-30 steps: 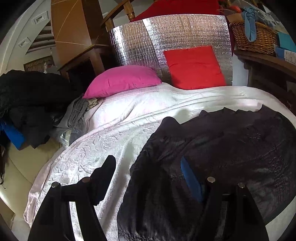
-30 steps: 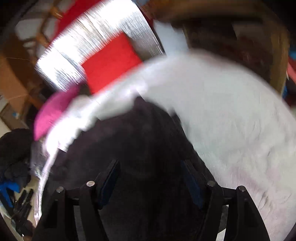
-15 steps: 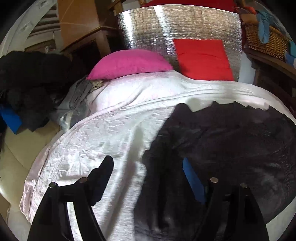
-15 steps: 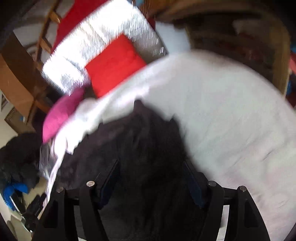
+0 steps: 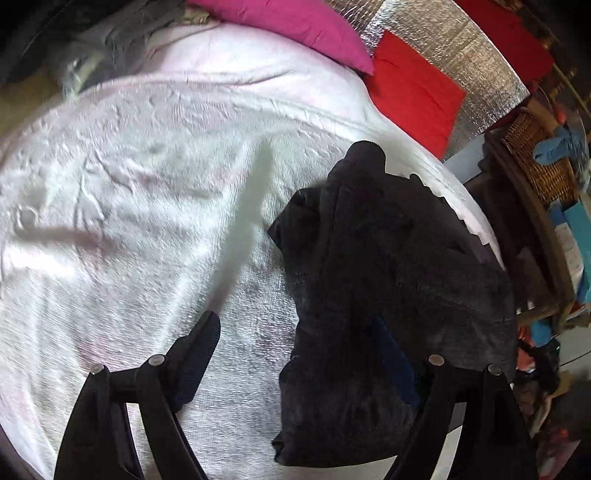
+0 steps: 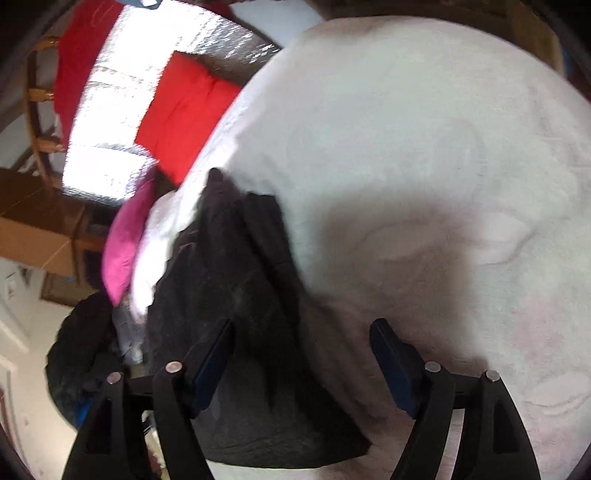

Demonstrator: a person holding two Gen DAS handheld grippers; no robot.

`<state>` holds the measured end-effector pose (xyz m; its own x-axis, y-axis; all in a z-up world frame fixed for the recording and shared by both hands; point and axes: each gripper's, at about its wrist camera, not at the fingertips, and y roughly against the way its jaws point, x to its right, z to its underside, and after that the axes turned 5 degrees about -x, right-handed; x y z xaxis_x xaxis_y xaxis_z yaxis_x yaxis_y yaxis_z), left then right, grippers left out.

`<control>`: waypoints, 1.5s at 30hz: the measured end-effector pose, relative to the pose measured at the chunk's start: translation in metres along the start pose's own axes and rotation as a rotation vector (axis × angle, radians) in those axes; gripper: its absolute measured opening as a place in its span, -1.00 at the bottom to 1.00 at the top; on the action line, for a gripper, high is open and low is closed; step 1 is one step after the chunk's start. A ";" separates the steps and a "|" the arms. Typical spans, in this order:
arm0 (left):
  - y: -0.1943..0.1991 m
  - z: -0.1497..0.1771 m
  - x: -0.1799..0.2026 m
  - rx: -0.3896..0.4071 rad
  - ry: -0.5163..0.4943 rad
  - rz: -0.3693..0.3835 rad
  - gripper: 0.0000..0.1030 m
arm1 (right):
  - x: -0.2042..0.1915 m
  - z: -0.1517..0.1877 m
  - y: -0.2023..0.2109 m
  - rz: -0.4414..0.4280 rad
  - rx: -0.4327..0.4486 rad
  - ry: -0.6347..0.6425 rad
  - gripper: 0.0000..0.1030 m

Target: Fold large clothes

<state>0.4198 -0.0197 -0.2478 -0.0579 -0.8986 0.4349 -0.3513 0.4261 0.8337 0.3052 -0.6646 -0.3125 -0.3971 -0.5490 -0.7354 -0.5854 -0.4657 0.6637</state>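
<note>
A black garment (image 5: pixel 388 266) lies on the white bedspread (image 5: pixel 147 206), partly folded, with a narrow end toward the pillows. My left gripper (image 5: pixel 295 350) hovers open over its left edge: one finger over bare bedspread, the blue-padded finger over the cloth, neither pressing it. In the right wrist view the same garment (image 6: pixel 229 280) runs up the left side of the bedspread (image 6: pixel 424 147). My right gripper (image 6: pixel 303 354) straddles its right edge. Its jaws are opening and nothing is pinched between them.
A pink pillow (image 5: pixel 295 26), a red cushion (image 5: pixel 413 88) and a silver foil board (image 5: pixel 424 40) sit at the head of the bed. Right of the bed stands dark wooden furniture with a wicker basket (image 5: pixel 532 155). A dark clothes pile (image 6: pixel 77 362) lies off the left side.
Both grippers have dropped closer to the bed and rolled, so each view is now tilted. The right gripper has shifted from over the garment's middle to its right edge. Both jaws stand slightly wider.
</note>
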 end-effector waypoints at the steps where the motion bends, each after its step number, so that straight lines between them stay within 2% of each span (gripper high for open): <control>1: -0.002 -0.001 0.001 0.001 0.007 0.021 0.64 | -0.001 0.000 -0.005 -0.032 -0.013 0.001 0.58; 5: -0.013 -0.004 0.012 -0.017 -0.010 0.099 0.64 | -0.009 0.001 -0.018 -0.059 0.001 0.062 0.85; 11: -0.050 -0.005 0.027 -0.122 -0.010 0.174 0.64 | -0.040 -0.001 -0.049 -0.033 -0.032 0.180 0.87; 14: -0.051 -0.005 0.037 -0.109 -0.018 0.197 0.64 | -0.051 0.004 -0.057 -0.033 -0.039 0.221 0.87; 16: -0.048 -0.006 0.041 -0.094 -0.019 0.216 0.63 | -0.057 0.006 -0.061 -0.019 -0.018 0.220 0.80; 18: -0.046 -0.007 0.045 -0.076 -0.025 0.230 0.57 | -0.062 0.010 -0.057 -0.060 0.003 0.214 0.33; 19: -0.046 -0.010 0.047 -0.065 -0.032 0.220 0.45 | -0.065 0.013 -0.053 -0.071 0.011 0.225 0.25; 20: -0.048 -0.013 0.051 -0.059 -0.040 0.212 0.40 | -0.070 0.015 -0.052 -0.040 0.024 0.257 0.17; 21: -0.050 -0.014 0.053 -0.054 -0.044 0.203 0.36 | -0.072 0.015 -0.057 0.002 0.020 0.278 0.16; 23: -0.056 -0.016 0.052 -0.058 -0.019 0.197 0.36 | -0.062 0.013 -0.068 0.003 -0.010 0.235 0.15; 25: -0.066 -0.017 0.058 -0.069 -0.027 0.148 0.49 | -0.060 0.012 -0.068 -0.014 -0.007 0.217 0.15; 27: -0.070 -0.018 0.062 -0.066 -0.042 0.133 0.54 | -0.064 0.014 -0.069 0.011 0.008 0.244 0.14; 28: -0.069 -0.018 0.064 -0.056 -0.038 0.129 0.50 | -0.066 0.016 -0.069 0.020 0.017 0.253 0.09; 29: -0.067 -0.018 0.064 -0.045 -0.027 0.133 0.39 | -0.067 0.016 -0.067 0.017 0.024 0.255 -0.05; 30: -0.062 -0.018 0.063 -0.026 -0.018 0.132 0.13 | -0.071 0.017 -0.064 0.017 0.034 0.260 -0.18; 31: -0.056 -0.018 0.063 -0.007 -0.017 0.133 -0.14 | -0.076 0.020 -0.059 0.027 0.053 0.274 -0.21; 33: -0.048 -0.021 0.063 0.026 -0.019 0.158 -0.37 | -0.090 0.028 -0.052 0.048 0.091 0.311 -0.29; 35: -0.038 -0.019 0.069 0.054 -0.035 0.170 -0.44 | -0.099 0.033 -0.042 0.058 0.118 0.338 -0.34; 40: -0.004 -0.003 0.086 0.105 -0.093 0.197 -0.50 | -0.116 0.050 -0.015 0.022 0.166 0.383 -0.39; 43: 0.016 0.010 0.086 0.111 -0.115 0.204 -0.50 | -0.122 0.066 0.000 0.027 0.174 0.415 -0.40; 45: 0.019 0.023 0.086 0.094 -0.133 0.177 -0.50 | -0.120 0.079 0.009 0.026 0.159 0.421 -0.40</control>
<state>0.3869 -0.0914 -0.2018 -0.2470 -0.8191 0.5177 -0.4100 0.5724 0.7101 0.2918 -0.5483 -0.2293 -0.1104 -0.8089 -0.5775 -0.6936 -0.3535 0.6277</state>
